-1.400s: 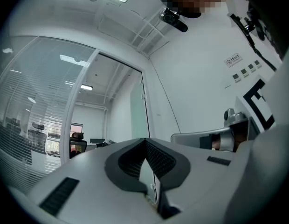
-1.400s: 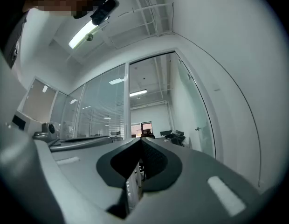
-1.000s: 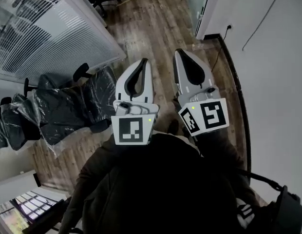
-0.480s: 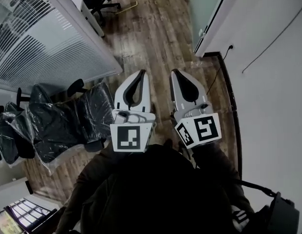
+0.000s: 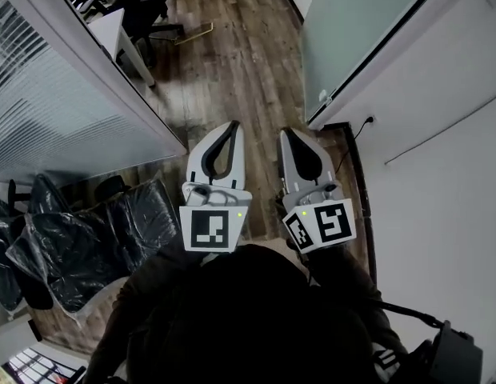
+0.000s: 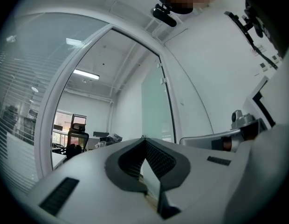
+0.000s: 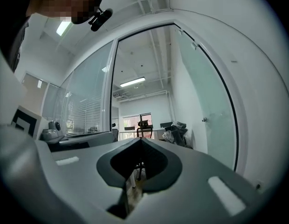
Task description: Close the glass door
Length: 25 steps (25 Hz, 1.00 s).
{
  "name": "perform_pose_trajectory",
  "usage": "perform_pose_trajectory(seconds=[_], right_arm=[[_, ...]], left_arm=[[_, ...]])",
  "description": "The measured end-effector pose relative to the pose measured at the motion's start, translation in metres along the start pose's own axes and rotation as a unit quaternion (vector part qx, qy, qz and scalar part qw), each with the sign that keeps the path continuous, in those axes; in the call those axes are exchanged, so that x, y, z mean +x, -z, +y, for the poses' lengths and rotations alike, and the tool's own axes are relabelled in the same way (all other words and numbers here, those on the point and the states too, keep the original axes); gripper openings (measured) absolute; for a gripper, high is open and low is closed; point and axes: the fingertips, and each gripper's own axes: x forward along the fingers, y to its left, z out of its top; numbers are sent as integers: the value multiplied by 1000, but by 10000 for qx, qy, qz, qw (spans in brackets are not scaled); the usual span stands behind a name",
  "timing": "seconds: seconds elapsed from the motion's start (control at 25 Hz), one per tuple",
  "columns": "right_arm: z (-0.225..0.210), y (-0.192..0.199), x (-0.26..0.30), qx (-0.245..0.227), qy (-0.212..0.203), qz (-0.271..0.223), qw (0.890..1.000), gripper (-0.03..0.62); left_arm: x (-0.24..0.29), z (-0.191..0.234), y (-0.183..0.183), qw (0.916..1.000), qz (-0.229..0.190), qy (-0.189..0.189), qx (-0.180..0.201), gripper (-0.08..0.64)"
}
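Fingers (image 6: 88, 171) on both grippers are pinched tip to tip, nothing between them.

Left to right, head view:
- Glass partition with blinds (image 5: 56, 110) runs along my left.
- Black office chairs (image 5: 88, 234) are below it, wrapped in clear plastic sheeting and bunched together.
- White desk (image 5: 112, 32) sits past the partition's end.
- Wood floor (image 5: 232, 54) runs ahead.
- Left gripper (image 5: 232, 125) is low in front of my chest, pointing forward, touching nothing.
- Right gripper (image 5: 286, 132) is just beside it, roughly parallel, also free.
- Glass door (image 5: 352, 30) is ahead and to the right. It is frosted, swung open and lying along the white wall (image 5: 448, 174), with a small knob (image 5: 322, 96) on it. It is well apart from both grippers.
- Wall socket (image 5: 370, 120) with a dark cable is on the wall just this side of the door.
- Black bag (image 5: 452, 354) is at my right hip; I can't see what's in it.

Right gripper view puts the door on its right, with the open doorway in the middle. Left gripper view has it just above the jaw tips.
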Motion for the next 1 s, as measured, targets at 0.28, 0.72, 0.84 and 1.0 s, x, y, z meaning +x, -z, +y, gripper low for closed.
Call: perform_pose_trajectory(seconds=[0.28,0.72,0.84,1.0], right_arm=[[-68,14,64,144,134,-34,9998,2],[-247,24,189,232,408,-177,9987,2],[-297,12,229,242,361,-189,9989,2],[-345,1,276,239,347,-234,9988,2]], left_arm=[[88,13,32,9998,145,112,-1,-3],[304,10,78,9983,315,373,314,-3],[368,8,71,9985,238,391,316,-3],[433,17,70,9984,195,362,388,-3]])
